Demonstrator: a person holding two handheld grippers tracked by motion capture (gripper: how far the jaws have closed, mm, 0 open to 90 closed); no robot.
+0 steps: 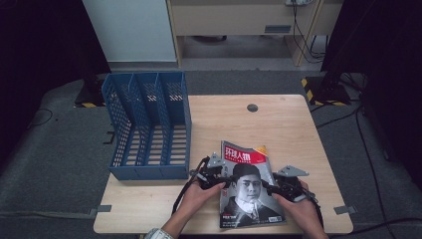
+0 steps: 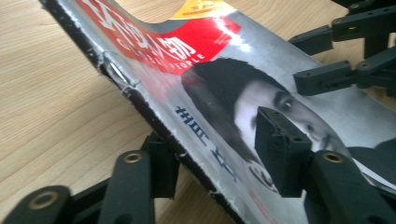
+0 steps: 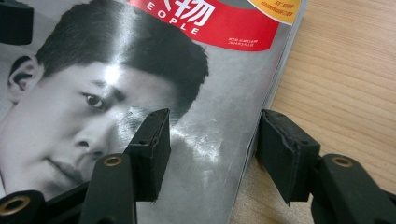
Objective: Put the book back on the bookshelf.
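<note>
Centrally at the tabletop's [image 1: 278, 119] near edge: magazine [image 1: 249, 186], rack [image 1: 149, 124] well apart. Left fingers [image 2: 280, 149] and right fingers [image 3: 152, 149] parted, straddling its side edges unclamped.

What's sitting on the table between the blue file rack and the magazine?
Only bare wooden table between the blue file rack and the magazine, as the high view shows.

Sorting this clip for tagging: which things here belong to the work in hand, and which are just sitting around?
In the work:
- magazine
- left gripper, fingers astride the magazine's spine edge
- right gripper, fingers astride its opposite edge
- table it lies on

Sitting around:
- blue file rack, beside the magazine, untouched
- desk on the floor beyond
</note>
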